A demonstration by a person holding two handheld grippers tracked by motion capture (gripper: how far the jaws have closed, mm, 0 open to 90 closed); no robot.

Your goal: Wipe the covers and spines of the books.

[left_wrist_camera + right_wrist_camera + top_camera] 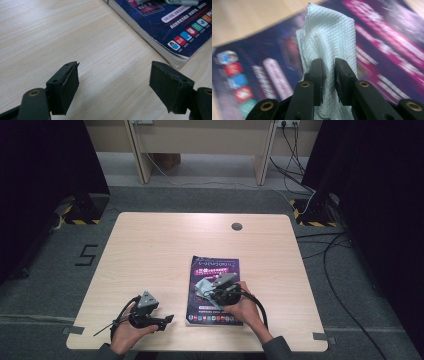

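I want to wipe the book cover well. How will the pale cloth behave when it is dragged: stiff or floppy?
Probably floppy: the cloth folds and bunches where the right hand-held gripper pinches it. It looks thin and light, so it should follow easily. Its quilted weave may grip the glossy book slightly.

Overhead, two close views; shared book (214, 290)
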